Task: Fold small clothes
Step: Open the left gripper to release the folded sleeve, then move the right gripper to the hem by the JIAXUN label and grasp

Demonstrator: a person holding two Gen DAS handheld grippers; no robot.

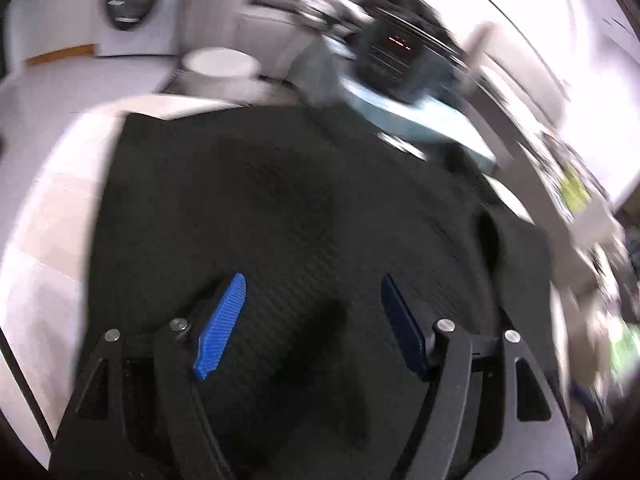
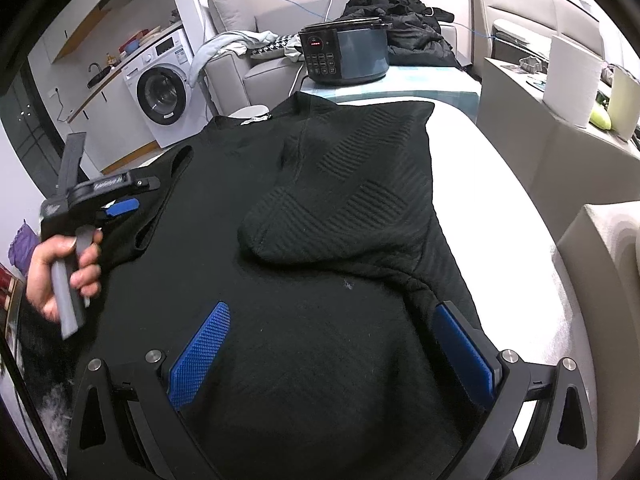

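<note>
Knitwear like this black sweater [image 2: 320, 216] is soft and limp, with some weight; you should expect it to sag and drag rather than hold a crease. It lies spread over the white table [image 2: 500, 208], collar toward the electric cooker [image 2: 344, 54] at the far end. On the sweater's right side a textured panel, probably the sleeve, is already laid over the body.

Your right gripper [image 2: 332, 344] hovers over the sweater's near part with its jaws wide apart, holding nothing. Your left gripper [image 2: 120, 206] sits at the sweater's left edge, beside the loose sleeve opening; its own blurred camera shows blue pads [image 1: 222, 328] spread apart above the fabric, nothing between them.

Take hold at hems, cuffs or the shoulder seam, where the knit is doubled and less likely to stretch. Pinch one layer only if you can; thick ribbing may bunch between the pads. Lift low, so the folded panel stays put on the body.
</note>
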